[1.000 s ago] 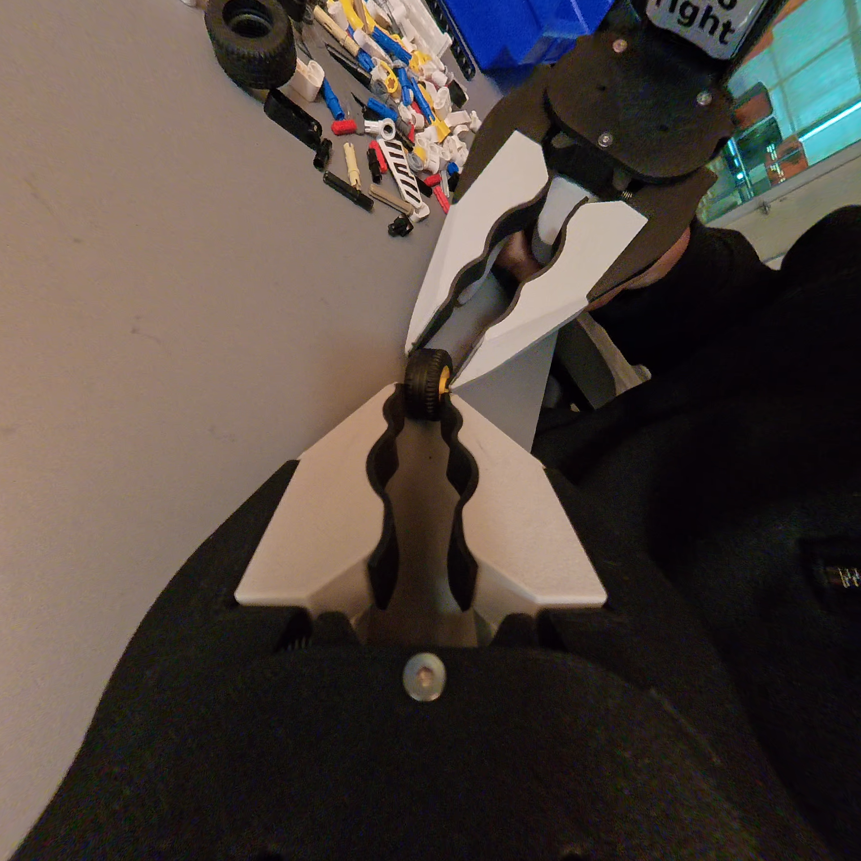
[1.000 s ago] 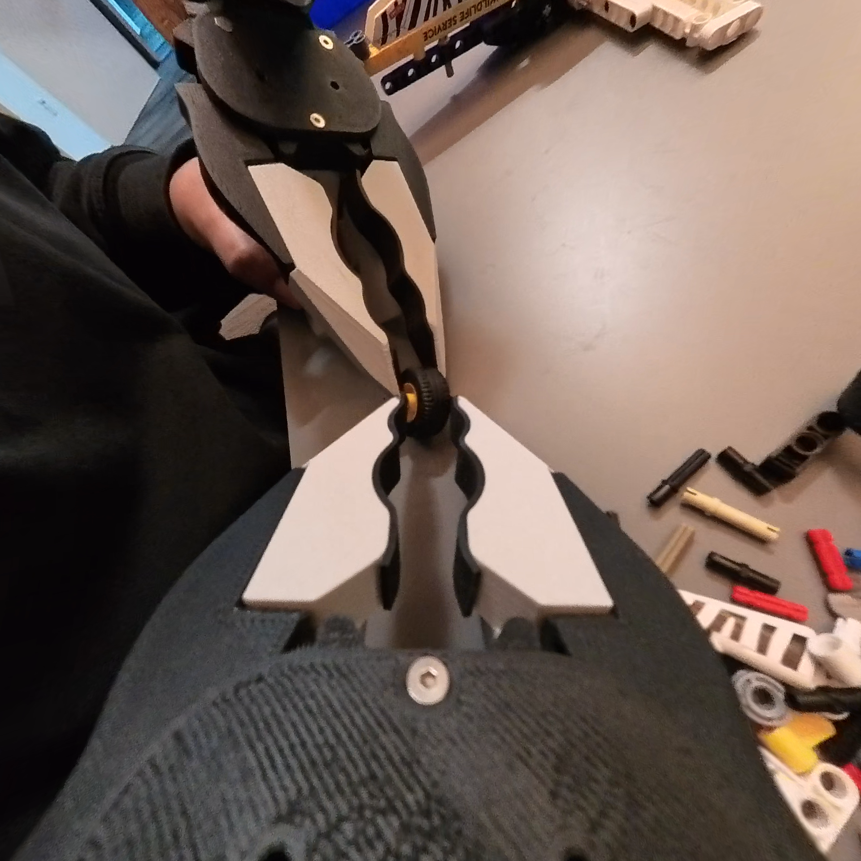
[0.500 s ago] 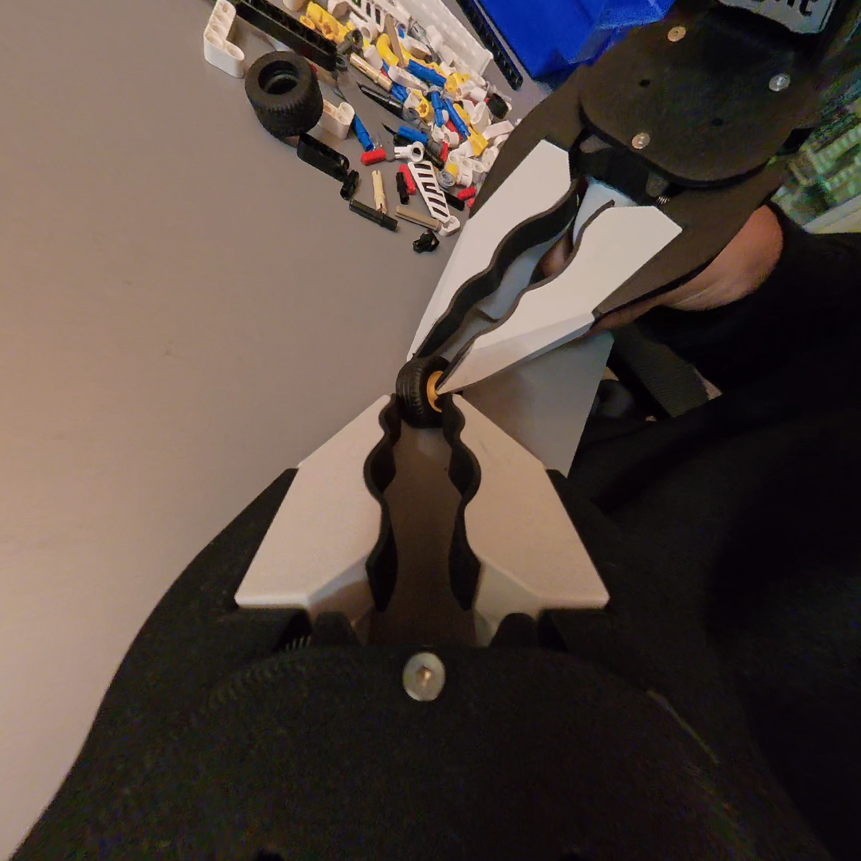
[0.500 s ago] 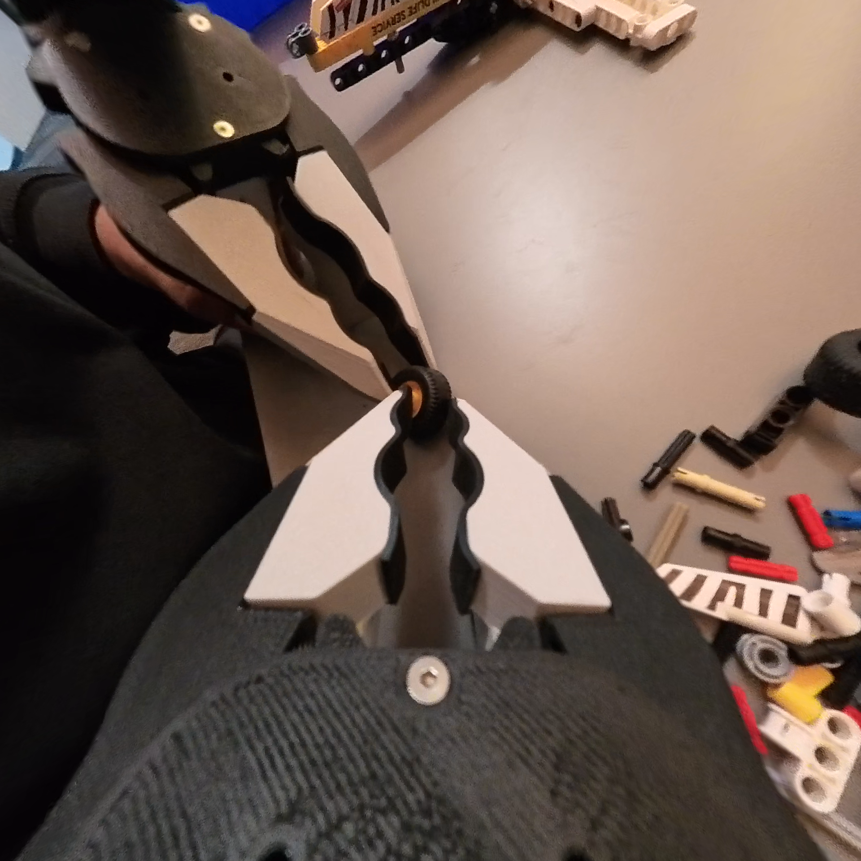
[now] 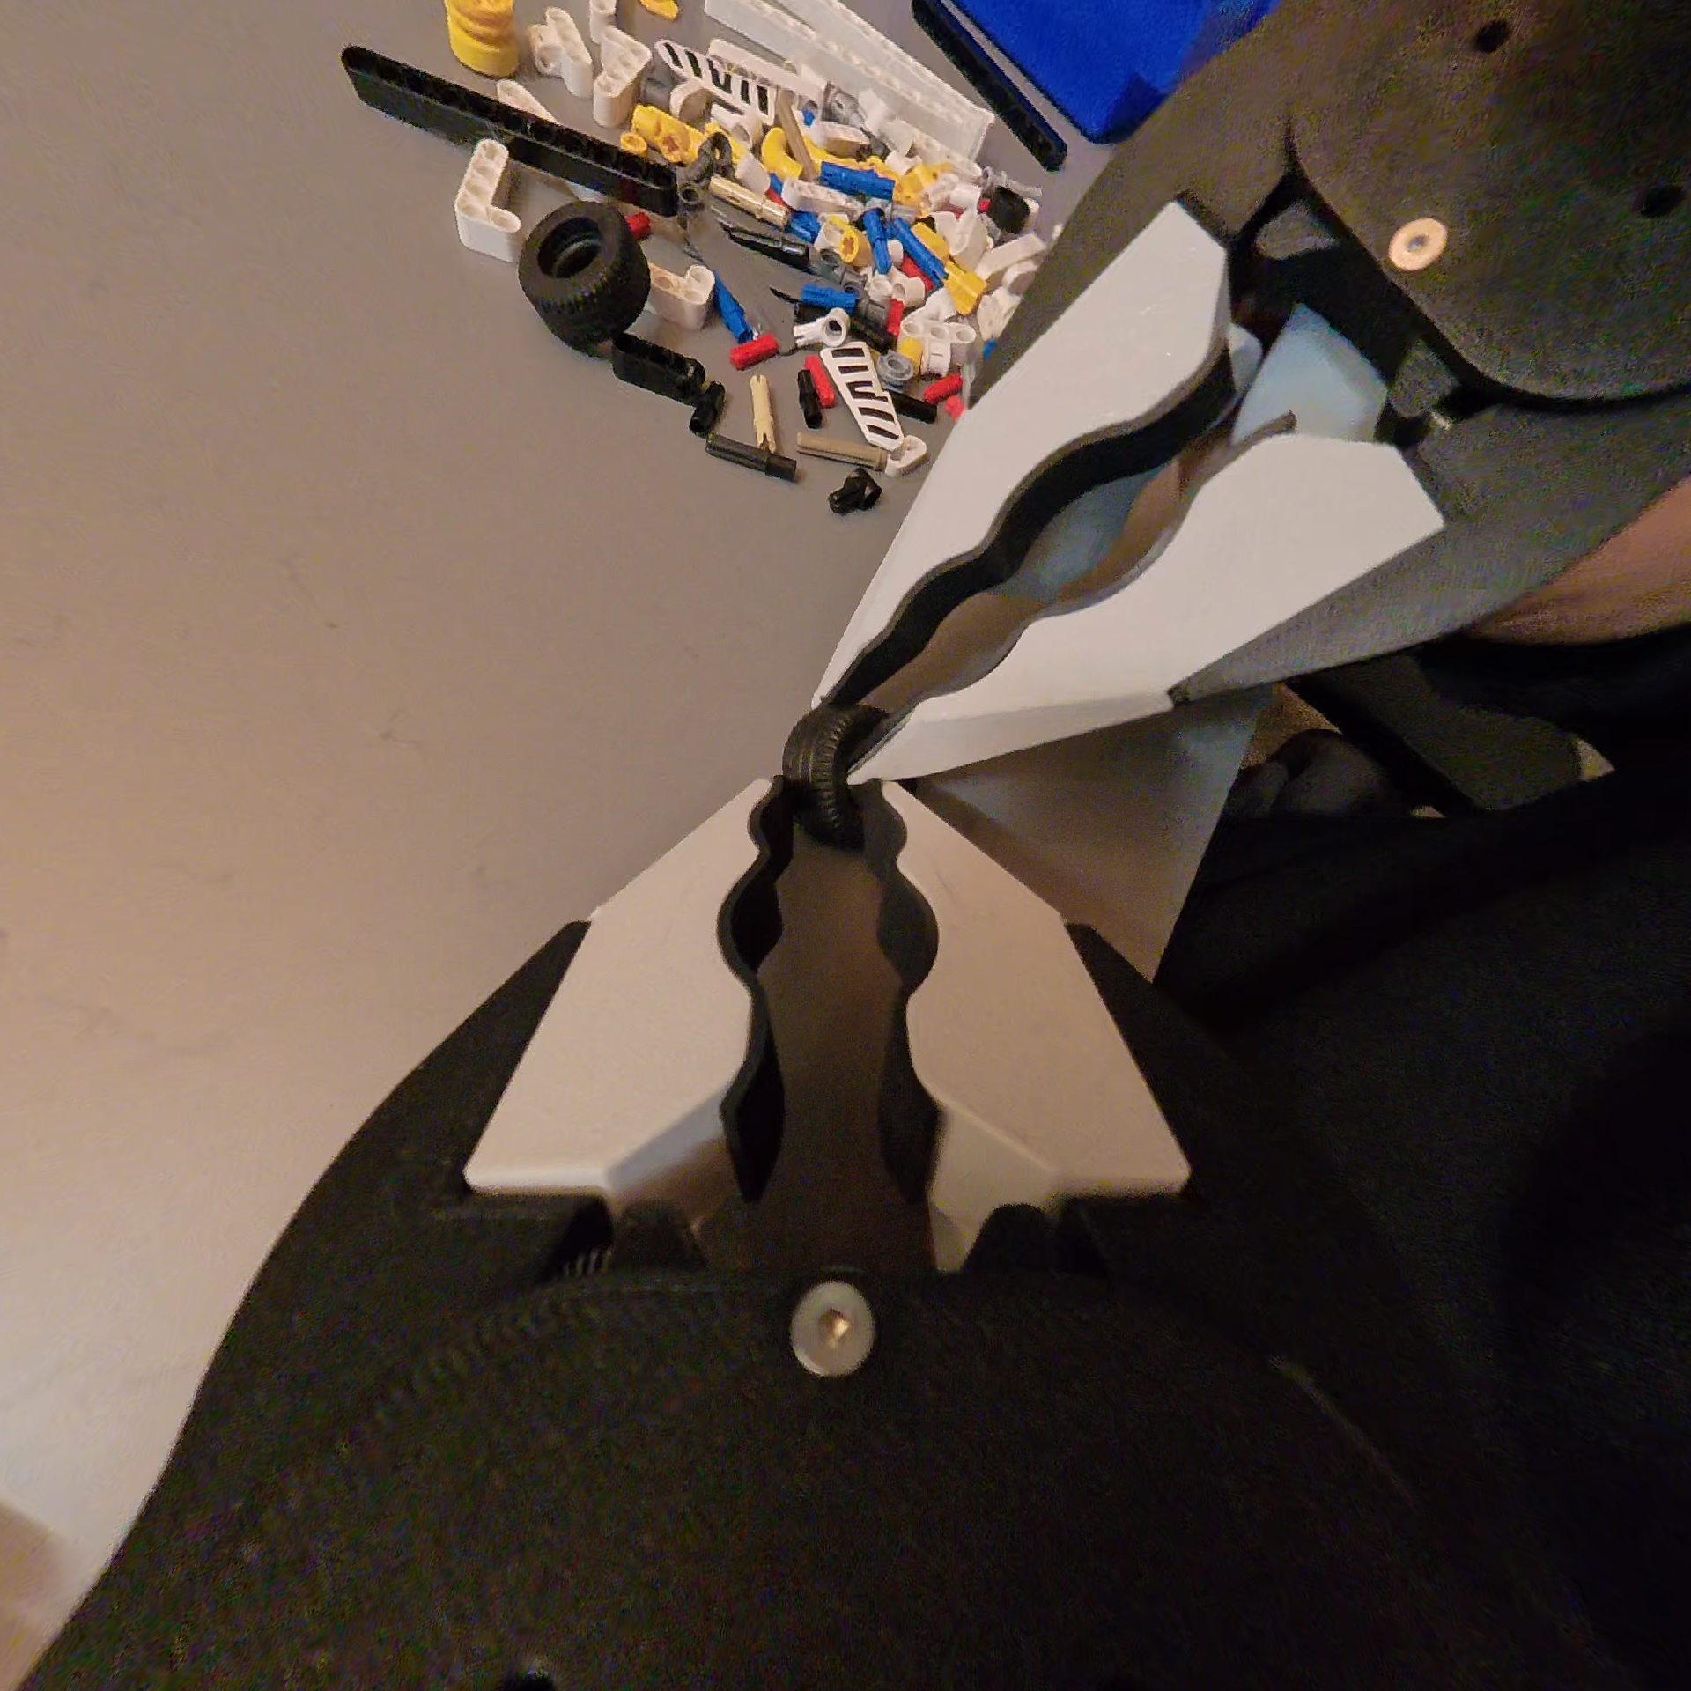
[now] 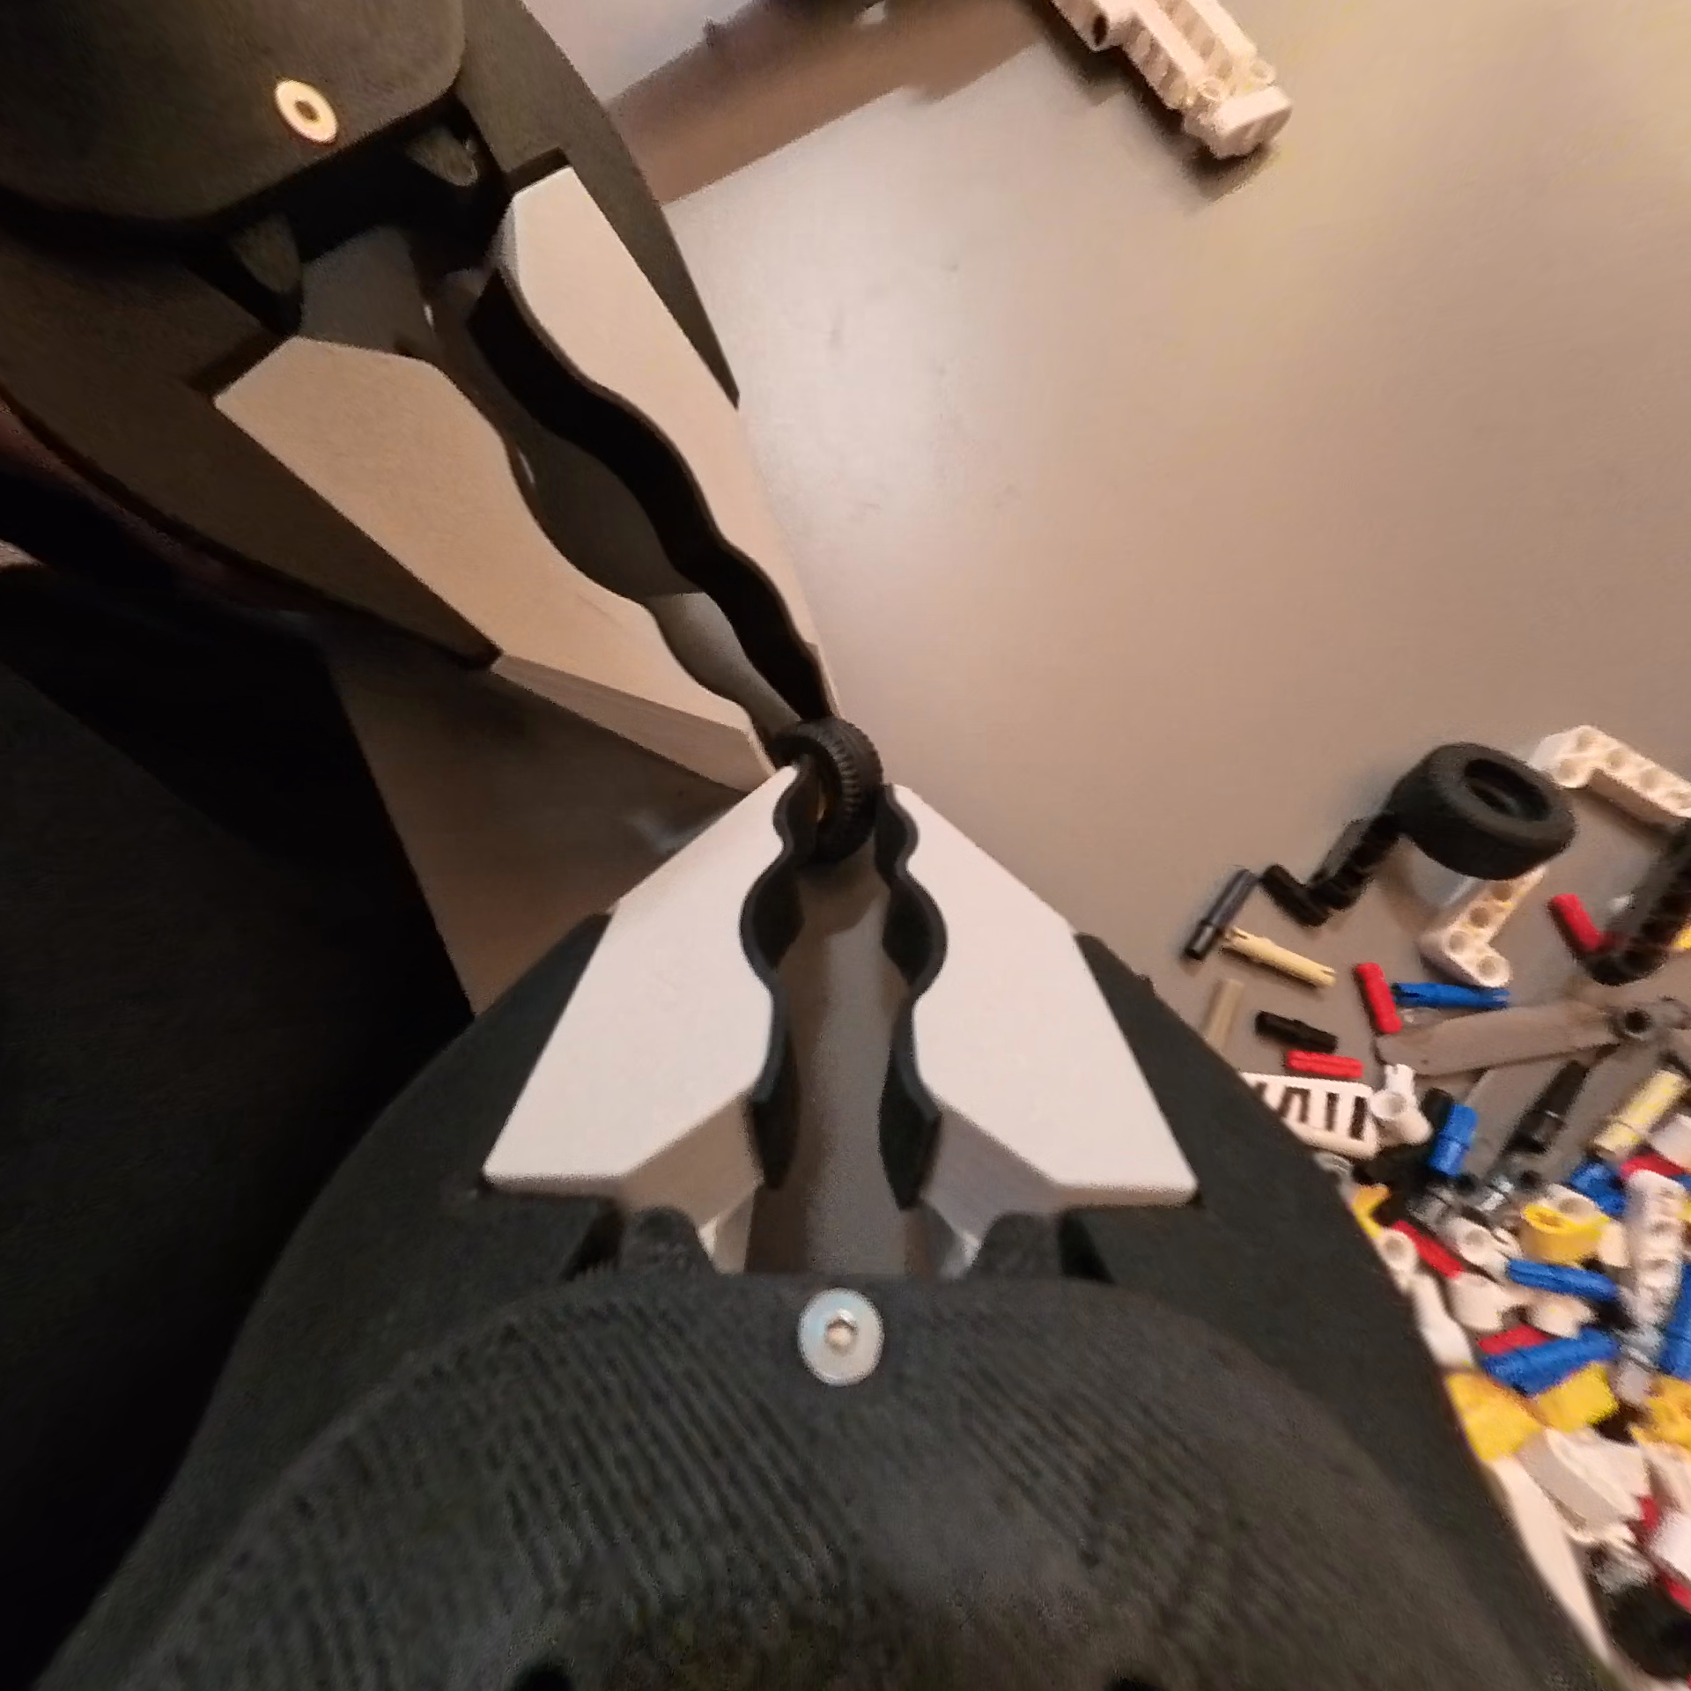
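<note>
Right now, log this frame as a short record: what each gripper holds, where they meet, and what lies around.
left gripper: shut on small black tyre
right gripper: shut on the same tyre
meeting point: tips nose to nose above the table, tyre between them
rim: sliver of yellow-orange inside the tyre in the right wrist view
nearby: pile of building parts, large black tyre, blue bin
</note>
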The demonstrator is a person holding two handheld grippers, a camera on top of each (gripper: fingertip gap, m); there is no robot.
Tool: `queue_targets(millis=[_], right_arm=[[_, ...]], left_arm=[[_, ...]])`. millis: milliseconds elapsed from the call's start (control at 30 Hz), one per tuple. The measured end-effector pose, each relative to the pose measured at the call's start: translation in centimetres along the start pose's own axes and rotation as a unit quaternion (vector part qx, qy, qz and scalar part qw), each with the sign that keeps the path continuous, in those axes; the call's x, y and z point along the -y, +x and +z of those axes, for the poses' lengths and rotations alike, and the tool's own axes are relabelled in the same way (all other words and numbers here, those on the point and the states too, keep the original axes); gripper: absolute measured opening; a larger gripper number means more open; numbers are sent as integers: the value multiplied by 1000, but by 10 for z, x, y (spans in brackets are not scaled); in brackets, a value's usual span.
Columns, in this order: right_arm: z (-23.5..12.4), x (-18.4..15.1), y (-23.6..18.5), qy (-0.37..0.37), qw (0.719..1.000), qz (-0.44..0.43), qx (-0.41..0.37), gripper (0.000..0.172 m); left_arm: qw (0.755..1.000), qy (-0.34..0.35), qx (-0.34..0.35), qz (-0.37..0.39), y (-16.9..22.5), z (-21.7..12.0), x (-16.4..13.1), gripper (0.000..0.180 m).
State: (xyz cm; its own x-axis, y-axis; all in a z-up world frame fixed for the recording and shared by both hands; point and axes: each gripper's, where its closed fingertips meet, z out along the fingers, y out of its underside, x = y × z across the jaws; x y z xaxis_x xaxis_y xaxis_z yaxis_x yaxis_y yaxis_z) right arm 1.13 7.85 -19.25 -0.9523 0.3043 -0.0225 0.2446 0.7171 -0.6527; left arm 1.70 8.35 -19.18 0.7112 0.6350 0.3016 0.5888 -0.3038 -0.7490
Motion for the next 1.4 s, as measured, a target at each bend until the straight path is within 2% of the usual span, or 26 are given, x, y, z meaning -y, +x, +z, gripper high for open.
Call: queue_targets(millis=[267, 433, 567, 700, 833, 933, 1000, 1067, 1133, 1233, 1333, 1400], right_arm=[[0, 3, 5, 7, 990, -85, -116, 8], [-2, 4, 7, 50, 988, -83, -118, 9], [-5, 12, 9, 101, 990, -31, -92, 11], [-20, 19, 15, 149, 987, 15, -61, 13], [-32, 14, 23, 187, 979, 83, -19, 30], [-41, 22, 19, 246, 959, 136, 47, 43], [-53, 33, 9, 297, 938, 142, 105, 50], [-66, 41, 3, 340, 925, 106, 131, 55], [-77, 46, 0, 376, 919, 25, 112, 57], [-79, 48, -9, 376, 917, -112, 70, 55], [-77, 52, -17, 363, 908, -201, 53, 49], [-79, 55, -21, 362, 901, -234, 52, 45]], left_arm=[[1000, 10, 6, 12, 1, -2, 2, 8], [1000, 14, -13, -9, 1, -3, 3, 9], [996, 24, -46, -74, -4, -4, 6, 11], [990, 59, -48, -116, -13, -11, 12, 10], [989, 78, -49, -116, -14, -15, 16, 10], [980, 111, -95, -131, -8, -23, 24, 11], [964, 149, -147, -166, -4, -33, 32, 10], [934, 184, -215, -218, 1, -44, 42, 10], [905, 209, -273, -250, 9, -55, 51, 10], [871, 219, -347, -271, 24, -66, 61, 10], [858, 204, -376, -285, 32, -67, 63, 10], [862, 193, -372, -285, 35, -64, 62, 11]])
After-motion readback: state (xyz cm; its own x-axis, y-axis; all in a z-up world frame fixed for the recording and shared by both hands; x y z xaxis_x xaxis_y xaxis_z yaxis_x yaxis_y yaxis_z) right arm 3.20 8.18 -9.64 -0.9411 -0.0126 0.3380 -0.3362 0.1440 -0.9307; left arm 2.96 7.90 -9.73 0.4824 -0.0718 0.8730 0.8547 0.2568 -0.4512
